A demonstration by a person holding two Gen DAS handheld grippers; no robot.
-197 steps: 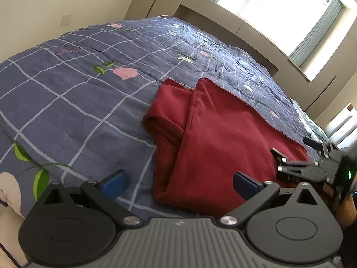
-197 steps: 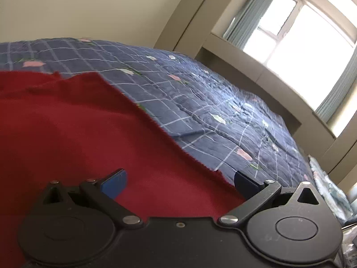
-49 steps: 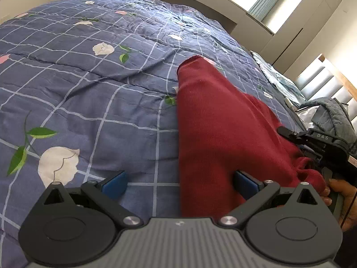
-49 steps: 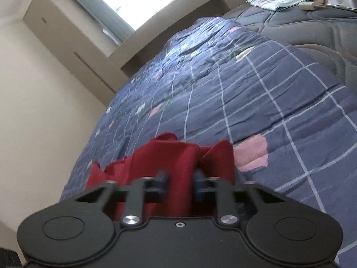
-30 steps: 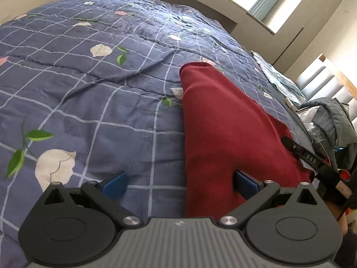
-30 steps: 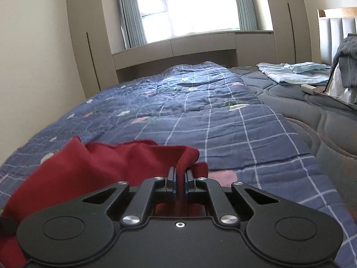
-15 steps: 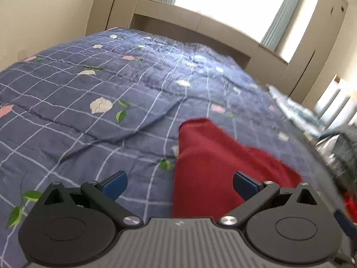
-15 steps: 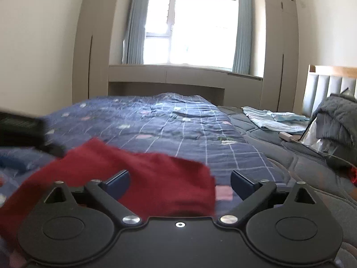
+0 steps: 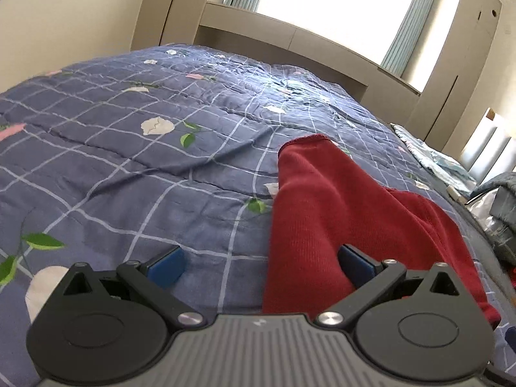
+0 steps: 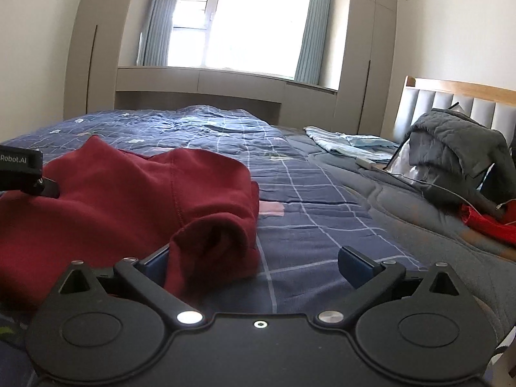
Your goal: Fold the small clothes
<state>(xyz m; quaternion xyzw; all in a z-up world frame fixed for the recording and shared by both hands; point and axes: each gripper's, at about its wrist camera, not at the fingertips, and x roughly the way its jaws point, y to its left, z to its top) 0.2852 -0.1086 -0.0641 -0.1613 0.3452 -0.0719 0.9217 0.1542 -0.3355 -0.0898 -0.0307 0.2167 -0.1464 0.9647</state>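
On the quilt (image 10: 309, 190), red garment (image 10: 135, 200) now released, both grippers' jaws wide, right ones freshly opened.

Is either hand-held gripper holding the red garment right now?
No. Both the left hand-held gripper and right hand-held gripper are open; the red garment lies released.

I see a bed (image 10: 322, 193) with a blue checked quilt (image 9: 129, 161); red garment (image 9: 322, 209), grey jacket (image 10: 458, 142), light-blue cloth (image 10: 348, 143) lie on it.
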